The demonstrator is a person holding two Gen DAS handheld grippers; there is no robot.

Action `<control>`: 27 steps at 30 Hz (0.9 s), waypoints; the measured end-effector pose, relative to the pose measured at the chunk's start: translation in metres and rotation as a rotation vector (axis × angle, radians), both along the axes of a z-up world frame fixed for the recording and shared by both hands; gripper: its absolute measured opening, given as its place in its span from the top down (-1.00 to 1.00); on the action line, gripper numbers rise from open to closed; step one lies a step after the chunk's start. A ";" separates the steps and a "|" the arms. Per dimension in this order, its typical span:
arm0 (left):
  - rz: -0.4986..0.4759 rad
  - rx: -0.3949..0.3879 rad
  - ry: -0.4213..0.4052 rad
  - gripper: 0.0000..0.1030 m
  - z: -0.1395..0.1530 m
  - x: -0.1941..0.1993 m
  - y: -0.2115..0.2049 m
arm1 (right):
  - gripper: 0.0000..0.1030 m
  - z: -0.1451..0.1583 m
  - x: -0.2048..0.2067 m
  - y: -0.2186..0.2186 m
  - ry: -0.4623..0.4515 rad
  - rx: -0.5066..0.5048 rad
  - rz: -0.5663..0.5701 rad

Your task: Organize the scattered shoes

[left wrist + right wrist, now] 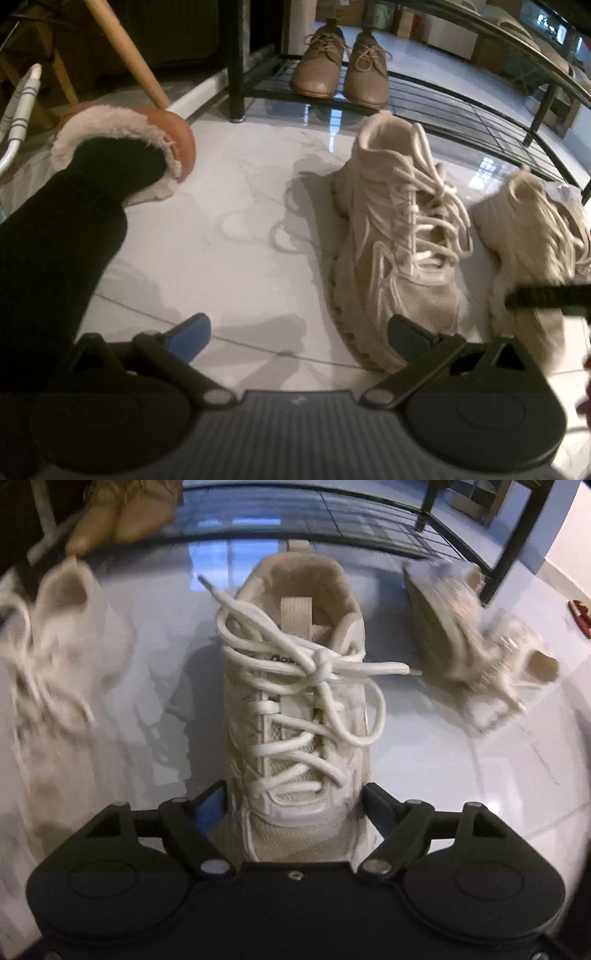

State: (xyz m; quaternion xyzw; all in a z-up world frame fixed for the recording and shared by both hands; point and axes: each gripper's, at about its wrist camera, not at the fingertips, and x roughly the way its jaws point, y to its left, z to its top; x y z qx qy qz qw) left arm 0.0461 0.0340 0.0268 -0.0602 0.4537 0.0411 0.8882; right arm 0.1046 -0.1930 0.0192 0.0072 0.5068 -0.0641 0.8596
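on a glossy white marble-patterned floor (240,236), crossed by thin grout lines and window reflections, several pale shoes are scattered. a beige sneaker (399,236) is seen upright just ahead of the left tongs (299,332), whose blue-padded jaws are spread wide over bare tile with nothing between them; the right-hand finger lies close to the sneaker's toe. a second sneaker (532,251) lies just beside the first, its toe crossed by a black bar of the other tool. behind them a black wire shoe rack (461,107) is set on the floor, and a pair of tan lace-up shoes (340,66) is placed on its lowest shelf. at the left, a leg in a black sock (62,236) is tucked into a fleece-lined slipper (122,125), with a wooden pole (125,51) leaning behind.

in the right wrist view, the right tongs (295,801) are closed on the forefoot of a white-laced sneaker (303,686), both pads against its sides. a blurred sneaker (55,657) lies to the left, and another shoe (472,642) is tipped on its side to the right. the rack (332,517) runs across behind.
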 end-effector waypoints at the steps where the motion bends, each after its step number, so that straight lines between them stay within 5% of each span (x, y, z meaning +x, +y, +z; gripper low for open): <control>1: 0.002 -0.001 0.001 -0.99 0.000 0.000 0.000 | -0.51 0.000 0.008 0.007 -0.007 0.010 0.001; 12: 0.041 -0.023 0.015 -0.99 -0.002 0.005 0.009 | -0.51 0.012 0.018 0.050 -0.046 0.071 0.174; 17: 0.026 -0.025 0.023 -0.99 -0.003 0.004 0.003 | -0.64 0.016 0.015 0.042 -0.107 -0.003 0.298; 23: 0.000 0.025 0.001 -0.99 -0.003 0.001 -0.003 | -0.64 -0.009 0.046 0.024 -0.114 0.080 0.202; 27: 0.039 0.003 0.015 -0.99 -0.003 0.004 0.005 | -0.52 -0.014 0.039 0.035 -0.107 0.001 0.267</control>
